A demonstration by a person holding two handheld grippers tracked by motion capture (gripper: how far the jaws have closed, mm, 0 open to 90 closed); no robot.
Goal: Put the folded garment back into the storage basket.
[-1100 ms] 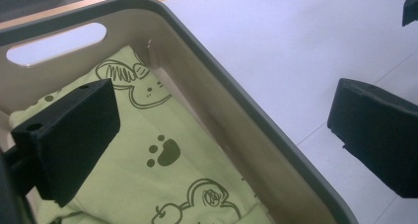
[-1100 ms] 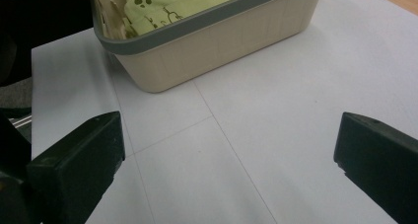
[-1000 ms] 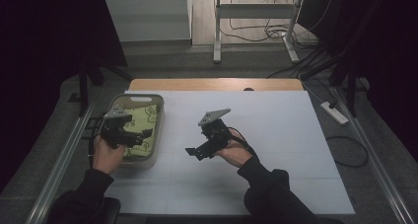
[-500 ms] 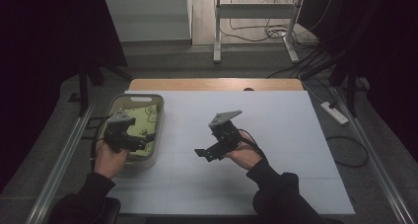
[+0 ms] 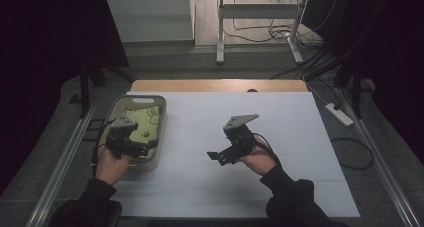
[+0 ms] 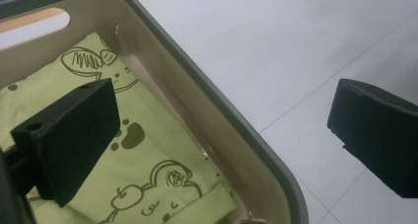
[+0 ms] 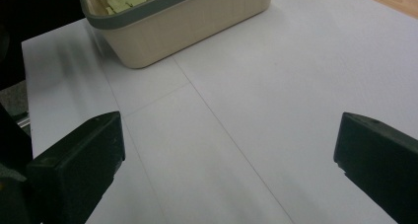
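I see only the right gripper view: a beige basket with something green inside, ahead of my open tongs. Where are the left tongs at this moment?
Observer: In the high view, the left tongs hang over the near right part of the basket.
Operator: Are they open, and do they hold anything?
Observer: Open and empty. One jaw is over the inside and the other is outside, above the white table, with the basket's wall between them.
Operator: What is the green thing?
Observer: A light green cloth printed with cartoon animals, lying in the basket.
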